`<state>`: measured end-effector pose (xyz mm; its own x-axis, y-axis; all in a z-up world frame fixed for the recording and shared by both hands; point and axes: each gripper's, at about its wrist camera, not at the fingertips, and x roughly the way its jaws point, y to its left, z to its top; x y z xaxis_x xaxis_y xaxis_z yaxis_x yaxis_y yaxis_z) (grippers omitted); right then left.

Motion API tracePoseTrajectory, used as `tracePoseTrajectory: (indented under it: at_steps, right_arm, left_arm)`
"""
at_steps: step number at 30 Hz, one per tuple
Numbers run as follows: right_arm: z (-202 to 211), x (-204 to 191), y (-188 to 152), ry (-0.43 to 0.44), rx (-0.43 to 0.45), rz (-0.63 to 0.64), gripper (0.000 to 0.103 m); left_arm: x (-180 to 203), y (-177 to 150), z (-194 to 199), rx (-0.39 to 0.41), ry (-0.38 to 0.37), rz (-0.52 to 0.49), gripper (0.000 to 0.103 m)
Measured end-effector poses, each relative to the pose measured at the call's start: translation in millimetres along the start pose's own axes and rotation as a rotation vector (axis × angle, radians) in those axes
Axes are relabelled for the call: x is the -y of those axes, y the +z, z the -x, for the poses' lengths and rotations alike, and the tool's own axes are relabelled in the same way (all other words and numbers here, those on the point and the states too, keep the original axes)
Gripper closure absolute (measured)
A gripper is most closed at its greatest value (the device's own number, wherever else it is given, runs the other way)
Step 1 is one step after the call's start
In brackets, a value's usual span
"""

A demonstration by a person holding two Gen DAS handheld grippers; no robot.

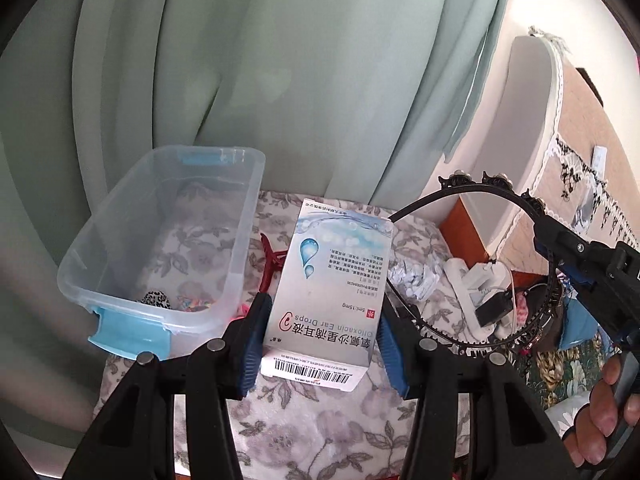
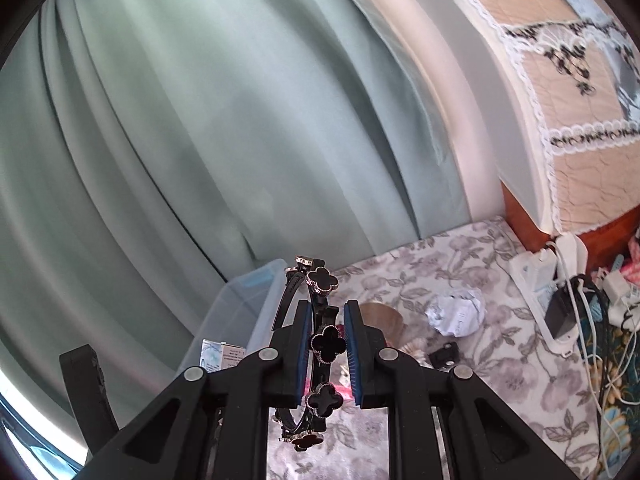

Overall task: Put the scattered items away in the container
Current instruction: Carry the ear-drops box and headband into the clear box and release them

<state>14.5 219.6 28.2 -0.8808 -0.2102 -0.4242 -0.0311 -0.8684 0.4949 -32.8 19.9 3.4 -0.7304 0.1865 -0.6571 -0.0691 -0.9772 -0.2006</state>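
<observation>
My left gripper [image 1: 318,330] is shut on a white ear drops box [image 1: 328,292] and holds it above the floral cloth, just right of the clear plastic container [image 1: 240,248] with blue latches. The container holds a leopard-print item [image 1: 157,300] and colourful small bits [image 1: 196,303]. My right gripper [image 2: 327,346] is shut on a black clover headband [image 2: 326,344], which also shows in the left wrist view [image 1: 500,200]. A red hair clip [image 1: 270,258] lies beside the container.
A crumpled paper ball [image 2: 456,312] and a small black piece [image 2: 444,354] lie on the floral cloth [image 2: 420,276]. A white power strip with plugs and cables [image 2: 556,308] sits at the right. A green curtain [image 2: 200,120] hangs behind.
</observation>
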Motion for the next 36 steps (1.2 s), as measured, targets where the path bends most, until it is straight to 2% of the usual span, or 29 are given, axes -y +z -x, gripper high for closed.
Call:
tracePoseTrajectory:
  at_steps: [4,12,22,36]
  right_arm:
    - [-5.2,-20.8,6.3,0.034,0.001,0.037,0.085]
    - [-39.7,-58.8,7.5,0.065,-0.051,0.109,0.085]
    - [-97.9,-100.8,-3.8,0.094,-0.128,0.176,0.085]
    - [-175.5,-123.4,-23.9,0.092,-0.242,0.203,0.085]
  left_arm:
    - [-17.5,8.6,6.5,0.03,0.002,0.037,0.051]
    - [-71.6,17.3,11.1,0.072,0.048,0.14,0.051]
    - [-133.4,17.7,-9.2,0.046,0.089,0.259,0.051]
    - [-167.7,18.9,-42.2,-0.005,0.1,0.319,0.05]
